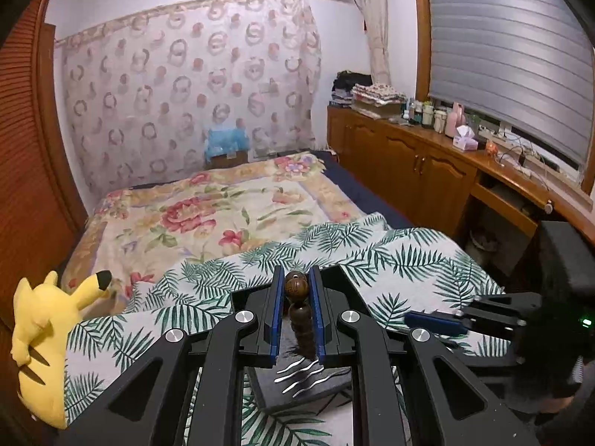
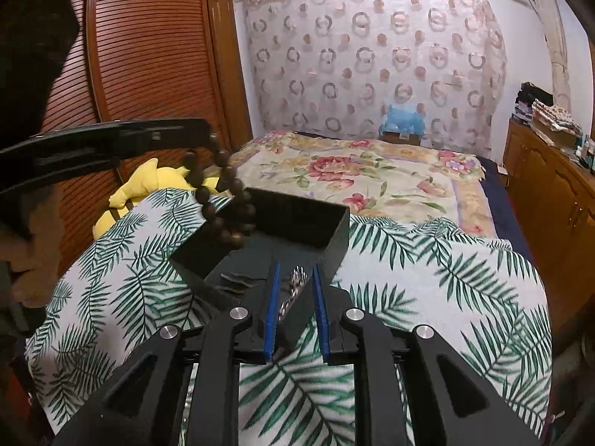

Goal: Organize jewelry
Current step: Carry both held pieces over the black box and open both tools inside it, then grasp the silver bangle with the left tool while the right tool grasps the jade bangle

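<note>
My left gripper (image 1: 295,280) is shut on a string of dark brown wooden beads (image 1: 302,319), which hangs down between its blue pads. From the right wrist view the same left gripper (image 2: 204,134) holds the bead bracelet (image 2: 223,189) dangling over the near left corner of an open black box (image 2: 297,219). My right gripper (image 2: 295,278) points at the box's front edge. A silver chain (image 2: 293,288) lies between its blue pads, close to the left one, and neither pad presses on it. In the left wrist view the right gripper (image 1: 435,323) shows side-on at the right.
Silver wavy hairpins (image 1: 301,375) lie on the box's grey floor (image 1: 316,394). The box sits on a palm-leaf cloth (image 2: 427,290) over a bed with a floral blanket (image 1: 208,215). A yellow plush toy (image 1: 41,334) lies at the left. Wooden cabinets (image 1: 409,163) line the right.
</note>
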`<move>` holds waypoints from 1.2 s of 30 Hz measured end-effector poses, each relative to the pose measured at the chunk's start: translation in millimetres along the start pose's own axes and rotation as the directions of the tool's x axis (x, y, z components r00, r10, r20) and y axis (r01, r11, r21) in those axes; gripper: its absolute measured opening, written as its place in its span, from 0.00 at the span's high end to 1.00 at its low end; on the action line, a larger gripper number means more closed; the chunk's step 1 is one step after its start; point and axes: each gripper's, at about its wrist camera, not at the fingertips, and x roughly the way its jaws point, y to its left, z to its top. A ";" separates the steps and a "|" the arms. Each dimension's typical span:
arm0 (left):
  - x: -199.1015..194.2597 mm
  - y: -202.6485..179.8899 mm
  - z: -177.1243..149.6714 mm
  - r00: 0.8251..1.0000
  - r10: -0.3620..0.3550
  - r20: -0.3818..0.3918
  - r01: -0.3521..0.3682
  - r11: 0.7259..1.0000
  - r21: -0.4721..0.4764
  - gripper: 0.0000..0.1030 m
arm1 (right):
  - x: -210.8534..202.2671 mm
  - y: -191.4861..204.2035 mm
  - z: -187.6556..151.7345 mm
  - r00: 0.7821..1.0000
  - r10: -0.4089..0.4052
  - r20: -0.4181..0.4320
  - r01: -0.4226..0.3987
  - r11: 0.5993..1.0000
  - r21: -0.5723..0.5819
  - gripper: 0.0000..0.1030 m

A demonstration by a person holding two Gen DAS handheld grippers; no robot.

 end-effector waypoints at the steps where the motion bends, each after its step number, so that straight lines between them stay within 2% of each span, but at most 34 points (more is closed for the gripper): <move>1: 2.8 -0.7 -1.3 1.000 0.004 -0.005 -0.004 1.000 0.000 0.88 | -1.6 2.1 -1.4 1.000 -0.001 -0.003 0.001 1.000 -0.004 0.80; 4: 8.6 -0.5 -6.6 0.999 0.017 -0.029 -0.017 1.000 -0.007 0.85 | -8.4 4.1 -6.1 1.000 -0.005 -0.005 0.005 1.000 -0.018 0.80; 6: 7.4 0.7 -9.5 0.999 0.024 -0.036 -0.024 1.000 -0.008 0.72 | -13.4 7.5 -11.3 1.000 -0.008 -0.006 0.007 1.000 -0.023 0.80; 7: 4.6 1.0 -12.6 0.999 0.029 -0.036 -0.029 1.000 -0.009 0.70 | -17.0 9.9 -13.7 1.000 -0.005 -0.007 0.005 1.000 -0.027 0.80; 16: -35.7 6.1 -62.2 0.999 0.003 -0.053 -0.002 1.000 0.005 0.66 | -49.5 29.7 -48.9 0.999 0.035 -0.023 -0.035 0.999 -0.023 0.80; 27: -44.3 5.0 -126.7 0.990 -0.025 -0.140 0.023 1.000 -0.011 0.63 | -35.0 51.0 -92.9 0.983 0.062 -0.174 -0.071 0.997 -0.045 0.80; 28: -44.1 4.1 -130.5 0.989 -0.022 -0.146 0.021 1.000 -0.007 0.59 | -32.4 53.9 -95.0 0.981 0.054 -0.187 -0.066 0.996 -0.061 0.80; 29: -44.0 2.3 -134.7 0.989 -0.021 -0.149 0.021 1.000 -0.005 0.46 | -30.3 55.1 -96.1 0.979 0.045 -0.200 -0.060 0.996 -0.070 0.80; 30: -44.6 1.2 -137.5 0.989 -0.029 -0.148 0.028 1.000 -0.008 0.43 | -28.8 55.5 -96.8 0.977 0.045 -0.210 -0.061 0.996 -0.069 0.80; 34: -46.0 -2.4 -144.9 0.986 -0.056 -0.157 0.052 0.998 -0.027 0.42 | -25.2 56.6 -101.3 0.971 0.019 -0.238 -0.041 0.995 -0.087 0.80; 36: -44.5 -4.9 -147.5 0.983 -0.069 -0.167 0.065 0.997 -0.031 0.40 | -26.2 54.6 -101.7 0.972 0.018 -0.235 -0.037 0.996 -0.078 0.83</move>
